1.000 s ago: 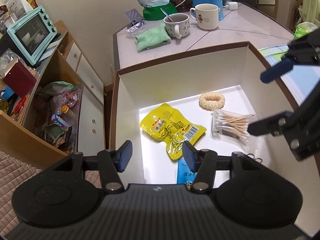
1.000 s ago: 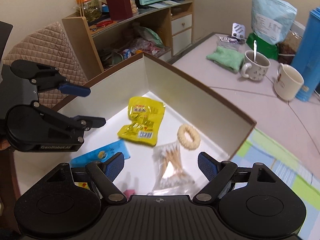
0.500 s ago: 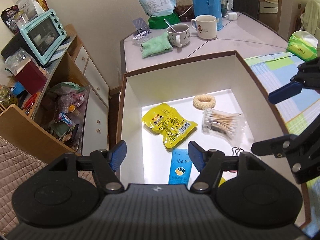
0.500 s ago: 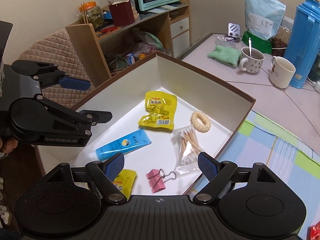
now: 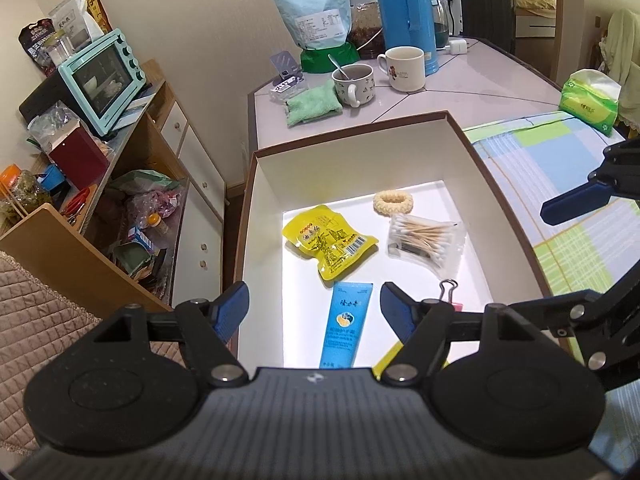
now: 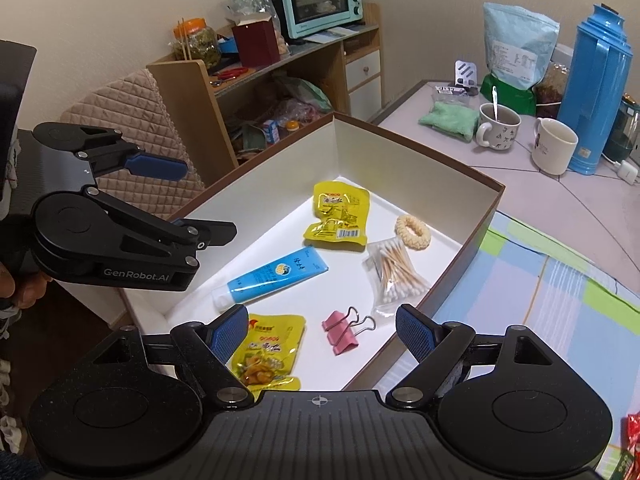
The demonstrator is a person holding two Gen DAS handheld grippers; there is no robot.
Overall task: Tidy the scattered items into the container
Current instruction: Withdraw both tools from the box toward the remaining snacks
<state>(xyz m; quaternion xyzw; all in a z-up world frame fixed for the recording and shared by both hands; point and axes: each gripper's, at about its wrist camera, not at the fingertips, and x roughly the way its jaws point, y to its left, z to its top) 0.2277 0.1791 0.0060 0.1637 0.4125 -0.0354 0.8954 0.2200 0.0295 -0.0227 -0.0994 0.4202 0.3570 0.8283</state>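
A: Contents of the box [image 6: 416, 160], counted from the right wrist view?

B: Six items on its white floor. Two yellow snack packets: one [image 6: 339, 216] toward the far corner, one [image 6: 269, 352] at the near edge. One blue tube [image 6: 272, 278] lying between them. One pink binder clip [image 6: 344, 330]. One clear bag of cotton swabs [image 6: 394, 276]. One cream hair tie [image 6: 413, 232], just beside the swabs.

A: Left wrist view agrees?

B: Five confirmed there: far packet [image 5: 330, 242], tube [image 5: 346, 324], swabs [image 5: 426, 238], hair tie [image 5: 393, 202], clip [image 5: 450, 292] partly hidden. Only a yellow sliver of the near packet shows.

A: Hand-held grippers?

B: Left hand-held gripper [image 5: 314, 308]: fingers spread, nothing between them, above the box's near-left end. Right hand-held gripper [image 6: 322, 334]: fingers spread, nothing between them, above the near edge.

A: Table [image 6: 520, 200]?

B: Two mugs, one blue flask, one green cloth.
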